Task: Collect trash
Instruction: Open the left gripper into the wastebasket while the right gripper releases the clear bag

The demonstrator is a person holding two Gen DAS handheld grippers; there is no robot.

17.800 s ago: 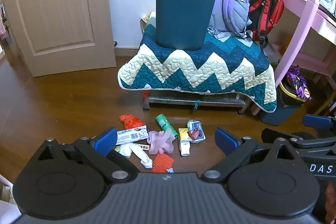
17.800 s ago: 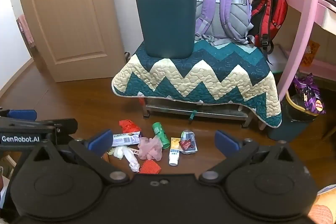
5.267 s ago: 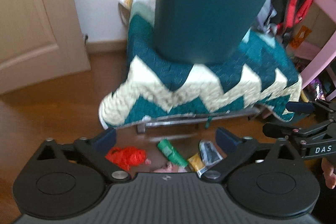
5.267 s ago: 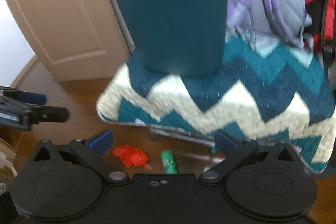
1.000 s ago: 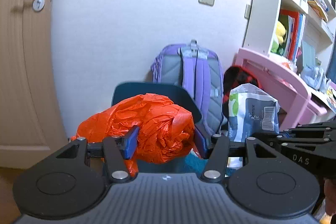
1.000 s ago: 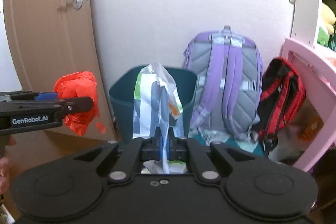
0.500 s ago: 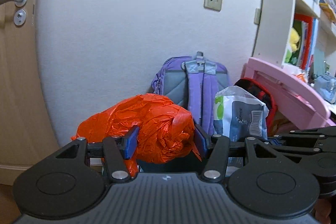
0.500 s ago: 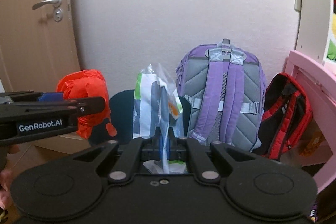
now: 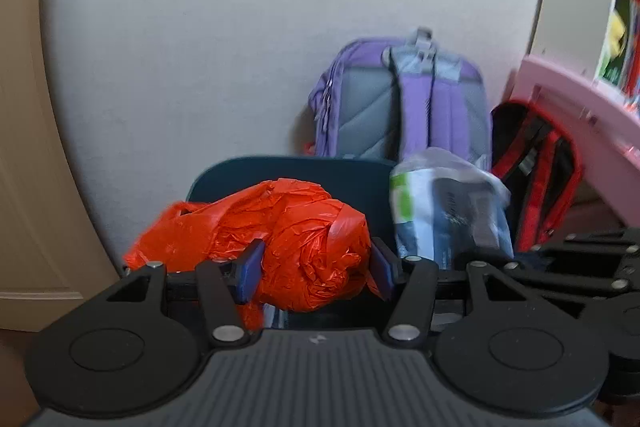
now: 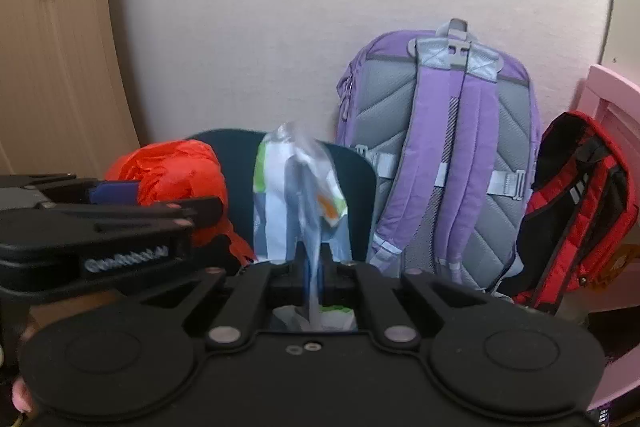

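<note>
My left gripper [image 9: 314, 273] is shut on a crumpled orange plastic bag [image 9: 280, 227], held just in front of the dark teal bin [image 9: 288, 171], whose rim shows behind it. My right gripper [image 10: 314, 269] is shut on a thin white, green and blue plastic wrapper [image 10: 298, 195] that stands up from the jaws, also in front of the bin [image 10: 360, 179]. In the right wrist view the left gripper [image 10: 116, 197] with the orange bag [image 10: 176, 171] is at the left. The wrapper [image 9: 448, 203] appears to the right in the left wrist view.
A purple and grey backpack [image 10: 444, 147] leans on the wall behind the bin, with a red and black backpack [image 10: 580, 207] to its right. A pink desk [image 9: 580, 99] stands at the right, a wooden door [image 10: 52, 39] at the left.
Both grippers have moved forward and down toward the bin with their loads; the bin rim and the backpacks now look larger and nearer. Neither grip has changed.
</note>
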